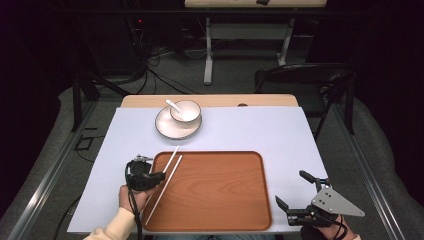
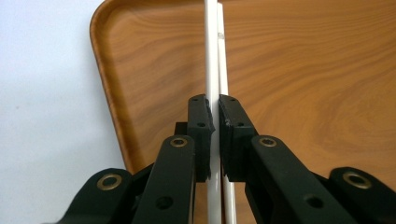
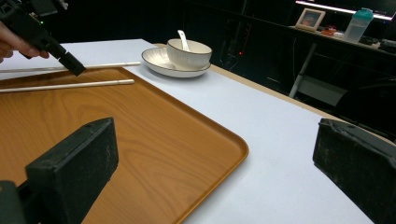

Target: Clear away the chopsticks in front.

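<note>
While a pair of white chopsticks is gripped over the left part of a wooden tray, the left gripper is held above the tray's left rim, near the tabletop's front left corner. Seen in the left gripper view, the black jaws are closed tight on one chopstick, and the second chopstick is seen lying just beside it, partly behind the right pad; whether it is also pinched cannot be told. The sticks are laid slanting, their far ends reaching past the tray's back left corner and their near ends toward the front edge. The grip is taken near the sticks' middle, probably so that they stay balanced and level as they are set down or lifted.

Near the front right corner of the tabletop, the right gripper is held off the tray, its jaws standing wide open with nothing between them; it appears to be kept clear and waiting.

Toward the back edge of the tabletop, left of centre, a white bowl with a spoon in it is stood on a white plate, well apart from the tray. The tray is otherwise bare, which suggests that the table setting is being gathered onto it or laid out from it.
</note>
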Demonstrator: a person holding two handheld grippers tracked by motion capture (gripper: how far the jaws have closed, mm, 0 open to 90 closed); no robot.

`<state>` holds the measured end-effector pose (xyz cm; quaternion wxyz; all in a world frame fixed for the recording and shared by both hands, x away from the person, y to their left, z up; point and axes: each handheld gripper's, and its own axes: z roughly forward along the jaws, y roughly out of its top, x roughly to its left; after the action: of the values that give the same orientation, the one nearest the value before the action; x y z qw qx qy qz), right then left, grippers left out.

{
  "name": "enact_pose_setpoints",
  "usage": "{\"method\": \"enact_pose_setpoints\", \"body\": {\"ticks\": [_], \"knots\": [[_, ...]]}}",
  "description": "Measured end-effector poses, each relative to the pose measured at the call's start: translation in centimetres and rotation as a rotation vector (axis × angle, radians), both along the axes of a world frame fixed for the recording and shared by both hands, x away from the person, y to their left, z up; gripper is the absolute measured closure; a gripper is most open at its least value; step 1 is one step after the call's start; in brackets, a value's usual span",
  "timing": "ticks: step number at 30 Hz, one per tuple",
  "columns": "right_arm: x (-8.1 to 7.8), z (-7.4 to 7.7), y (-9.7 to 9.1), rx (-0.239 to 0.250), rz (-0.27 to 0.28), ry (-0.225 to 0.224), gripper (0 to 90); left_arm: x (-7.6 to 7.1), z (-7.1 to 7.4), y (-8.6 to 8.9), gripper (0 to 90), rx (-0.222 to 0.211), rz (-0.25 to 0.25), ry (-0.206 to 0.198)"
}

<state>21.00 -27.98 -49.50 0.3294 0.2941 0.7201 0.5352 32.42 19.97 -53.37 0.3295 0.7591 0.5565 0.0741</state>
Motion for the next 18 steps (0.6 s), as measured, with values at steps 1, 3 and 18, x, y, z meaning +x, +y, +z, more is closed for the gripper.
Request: {"method": "enact_pose_setpoints", "body": {"ticks": [1,3,18], "knots": [[0.00,0.00,0.00,0.000,0.000,0.000,0.0,0.02,-0.05,0.02,84.3,-0.002,-0.002,0.006],[0.00,0.00,0.00,0.000,0.000,-0.001,0.0,0.02,-0.16,-0.01,84.2,0.002,-0.005,0.018],[-0.02,0.00,0.01,0.000,0.001,-0.002,0.0,0.12,-0.72,-0.09,83.8,0.019,-0.015,0.056]]}}
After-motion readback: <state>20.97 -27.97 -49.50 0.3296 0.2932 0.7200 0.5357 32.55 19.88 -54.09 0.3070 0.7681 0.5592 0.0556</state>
